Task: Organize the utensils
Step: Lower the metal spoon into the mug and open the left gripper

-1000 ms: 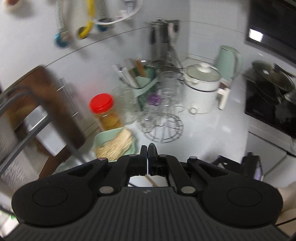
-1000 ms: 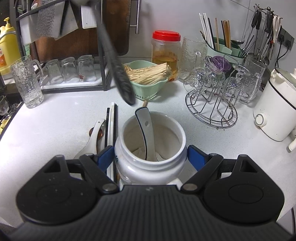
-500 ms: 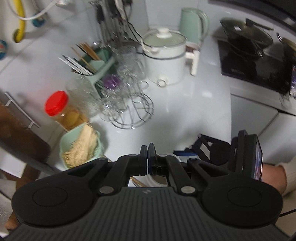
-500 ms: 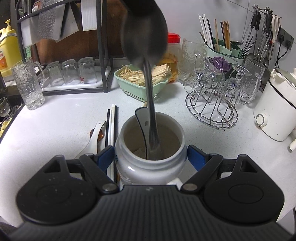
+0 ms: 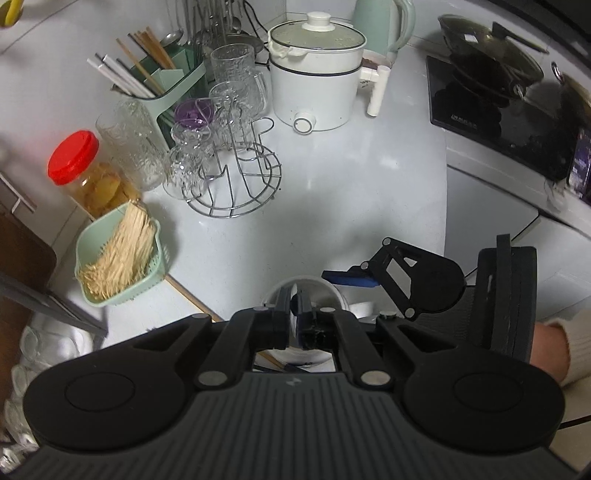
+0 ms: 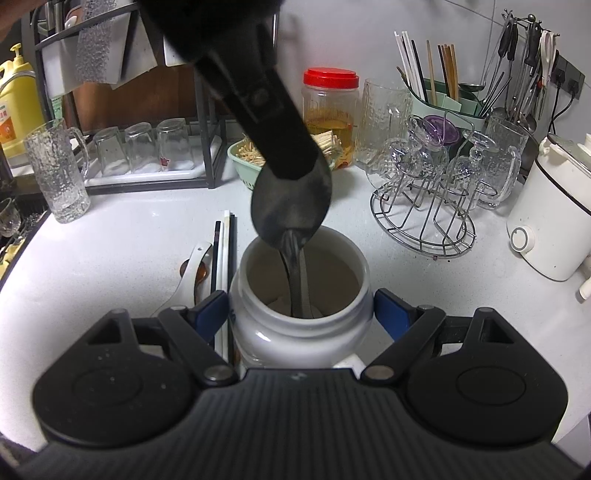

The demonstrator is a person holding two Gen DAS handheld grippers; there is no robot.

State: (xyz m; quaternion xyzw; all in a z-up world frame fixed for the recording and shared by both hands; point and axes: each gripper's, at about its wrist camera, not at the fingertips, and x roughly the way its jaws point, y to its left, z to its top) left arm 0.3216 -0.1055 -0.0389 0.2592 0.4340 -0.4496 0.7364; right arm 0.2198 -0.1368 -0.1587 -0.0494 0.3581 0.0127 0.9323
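Spoon handle-down inside jar rim, counter around.

A home kitchen. A white counter holds a small electric cooker, a kettle, a wire rack of glasses and a chopstick holder. A wok sits on a black cooktop, and dish soap stands at the left.

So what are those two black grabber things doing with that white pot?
A person is tidying the utensils with a grabber in each hand. The right gripper has its jaws clamped on the sides of the white jar, holding it on the counter. The left gripper pinches a metal spoon by its bowl, handle down inside the jar. Chopsticks lie beside it.
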